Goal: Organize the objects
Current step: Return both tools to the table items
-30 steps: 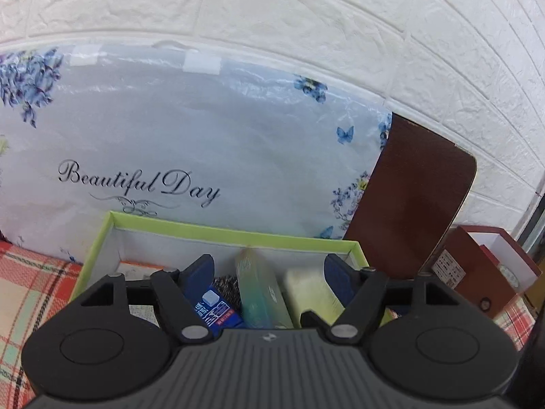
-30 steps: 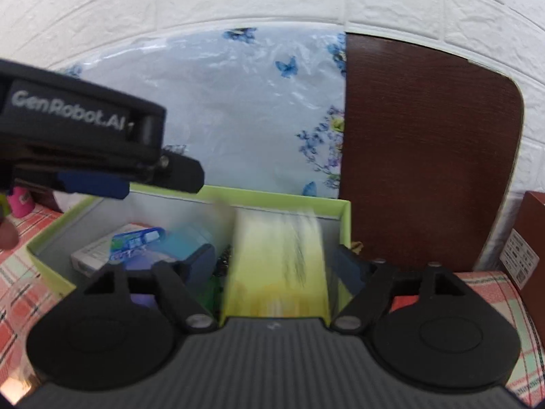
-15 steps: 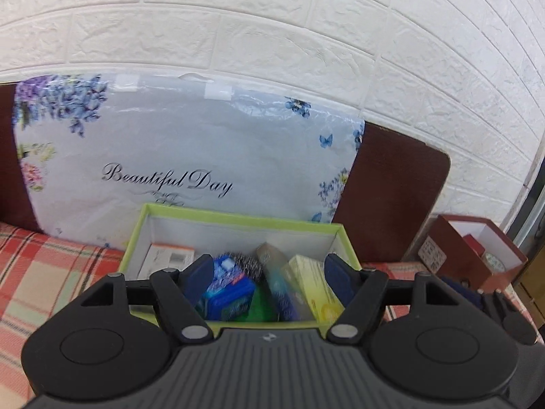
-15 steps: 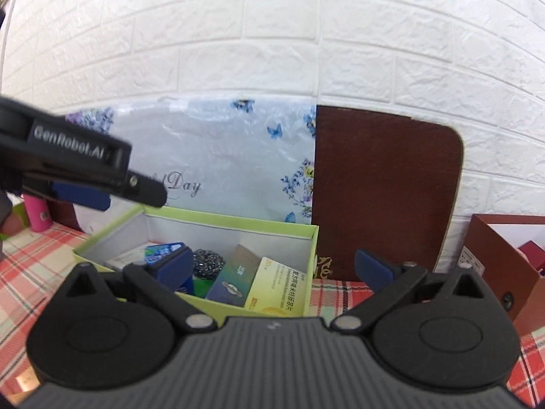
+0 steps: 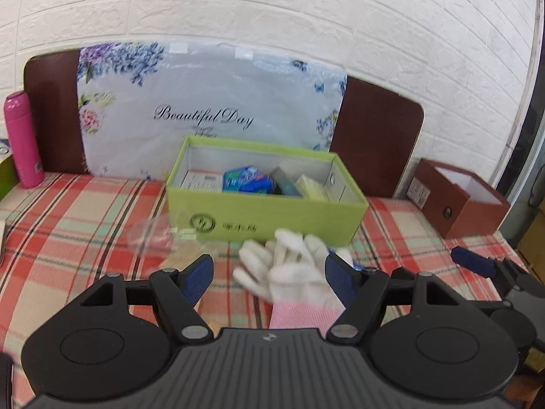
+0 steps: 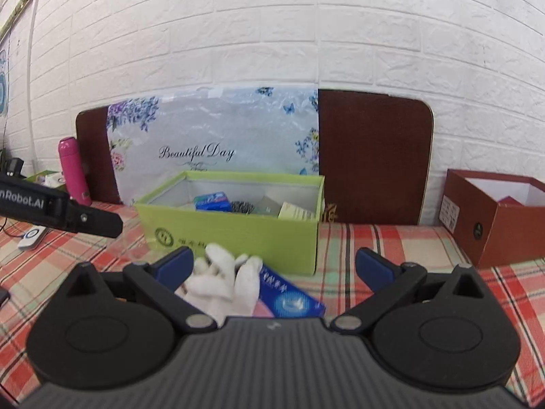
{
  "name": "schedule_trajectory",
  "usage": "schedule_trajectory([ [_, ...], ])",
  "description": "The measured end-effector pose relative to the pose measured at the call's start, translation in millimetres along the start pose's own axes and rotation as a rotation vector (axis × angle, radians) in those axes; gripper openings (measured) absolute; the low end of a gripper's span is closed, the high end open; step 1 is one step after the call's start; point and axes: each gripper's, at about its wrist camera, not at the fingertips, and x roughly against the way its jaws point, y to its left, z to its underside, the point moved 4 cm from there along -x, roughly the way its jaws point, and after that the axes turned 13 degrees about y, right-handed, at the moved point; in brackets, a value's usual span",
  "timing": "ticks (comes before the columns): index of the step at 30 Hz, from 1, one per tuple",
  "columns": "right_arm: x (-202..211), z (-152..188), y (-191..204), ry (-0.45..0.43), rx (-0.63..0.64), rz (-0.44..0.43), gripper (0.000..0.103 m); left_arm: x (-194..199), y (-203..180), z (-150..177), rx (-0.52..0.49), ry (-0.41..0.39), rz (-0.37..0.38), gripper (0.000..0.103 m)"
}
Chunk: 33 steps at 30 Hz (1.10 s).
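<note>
A green box (image 5: 272, 223) (image 6: 238, 235) stands on the checked tablecloth and holds a blue packet (image 5: 247, 179), a yellow carton (image 5: 311, 187) and a steel scourer (image 6: 242, 206). White gloves (image 5: 289, 269) (image 6: 221, 279) lie in front of it, next to a blue packet (image 6: 289, 296). My left gripper (image 5: 269, 276) is open and empty above the gloves. My right gripper (image 6: 274, 266) is open and empty, above the gloves and the blue packet.
A pink bottle (image 5: 22, 139) stands at the far left. A brown box (image 5: 460, 201) (image 6: 497, 218) is at the right. A floral bag (image 5: 211, 112) and a brown board (image 6: 373, 160) lean on the brick wall. A clear plastic lid (image 5: 153, 235) lies left of the gloves.
Both grippers have pulled back from over the green box. The right gripper has let go of the yellow carton, which now lies in the box. The gloves have come into view.
</note>
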Motion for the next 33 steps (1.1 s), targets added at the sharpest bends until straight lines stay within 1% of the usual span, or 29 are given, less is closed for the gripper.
schedule_trajectory([
  [6,11,34,8,0.042,-0.004,0.001,0.103,0,10,34,0.032,0.05,-0.018,0.075],
  [16,7,75,16,0.132,-0.052,-0.035,0.103,-13,35,71,0.08,0.151,-0.084,0.075],
  [22,2,79,28,0.15,-0.039,-0.048,0.103,-15,45,78,0.101,0.175,-0.105,0.075],
  [25,-7,76,37,0.152,0.003,-0.037,0.103,-16,50,80,0.109,0.183,-0.117,0.075],
  [28,-20,70,51,0.156,0.055,-0.03,0.095,-16,55,81,0.115,0.189,-0.128,0.075],
  [30,-30,67,60,0.168,0.081,-0.037,0.085,-16,60,82,0.12,0.188,-0.135,0.075],
  [31,-36,66,64,0.177,0.093,-0.041,0.082,-15,63,83,0.126,0.188,-0.136,0.075],
  [33,-47,64,72,0.194,0.116,-0.039,0.067,-15,68,84,0.136,0.189,-0.13,0.075],
])
